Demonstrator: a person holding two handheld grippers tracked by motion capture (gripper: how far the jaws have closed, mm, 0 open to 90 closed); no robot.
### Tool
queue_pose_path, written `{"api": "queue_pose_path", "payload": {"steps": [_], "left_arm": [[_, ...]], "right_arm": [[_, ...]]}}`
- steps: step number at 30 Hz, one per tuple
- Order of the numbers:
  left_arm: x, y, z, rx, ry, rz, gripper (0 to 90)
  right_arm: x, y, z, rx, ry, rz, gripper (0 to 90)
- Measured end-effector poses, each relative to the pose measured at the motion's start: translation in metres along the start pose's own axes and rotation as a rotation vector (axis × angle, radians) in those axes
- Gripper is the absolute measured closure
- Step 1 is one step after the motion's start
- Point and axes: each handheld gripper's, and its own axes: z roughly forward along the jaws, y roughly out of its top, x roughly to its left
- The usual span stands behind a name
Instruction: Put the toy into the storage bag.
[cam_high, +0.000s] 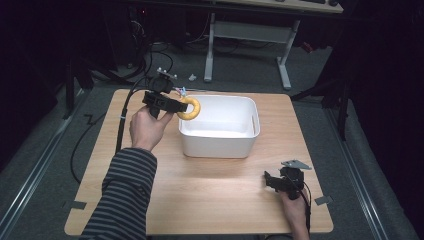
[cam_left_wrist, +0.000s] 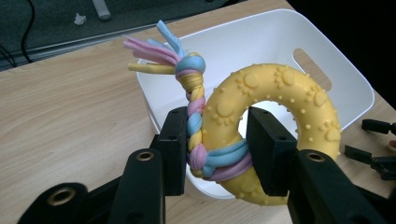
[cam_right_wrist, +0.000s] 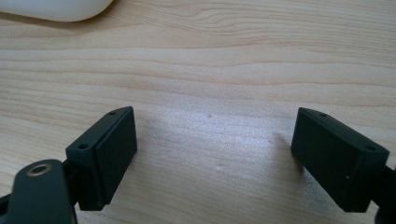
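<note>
A yellow rubber ring toy (cam_left_wrist: 280, 98) with paw prints carries a braided pastel rope (cam_left_wrist: 194, 109) knotted round it. My left gripper (cam_left_wrist: 215, 149) is shut on the ring where the rope wraps it. In the high view that left gripper (cam_high: 176, 107) holds the ring toy (cam_high: 190, 108) over the left rim of the white bin (cam_high: 220, 145). My right gripper (cam_right_wrist: 212, 156) hovers low over bare wood with its jaws wide apart and nothing between them. From above, the right gripper (cam_high: 274, 181) sits near the table's front right corner.
The wooden table (cam_high: 210, 200) has open surface in front of and beside the bin. A striped sleeve (cam_high: 125, 195) reaches in from the bottom left. A desk frame (cam_high: 250, 45) and cables lie on the floor beyond the far edge.
</note>
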Motion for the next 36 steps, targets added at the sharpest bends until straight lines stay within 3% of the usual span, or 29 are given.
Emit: {"api": "queue_pose_path", "payload": {"steps": [18, 36], "left_arm": [[-0.016, 0.010, 0.026, 0.049, -0.003, 0.048, 60.2], [-0.030, 0.010, 0.051, 0.098, 0.000, 0.091, 60.2]], "right_arm": [[0.000, 0.000, 0.000, 0.000, 0.000, 0.000, 14.2], [0.000, 0.000, 0.000, -0.001, 0.001, -0.001, 14.3]]}}
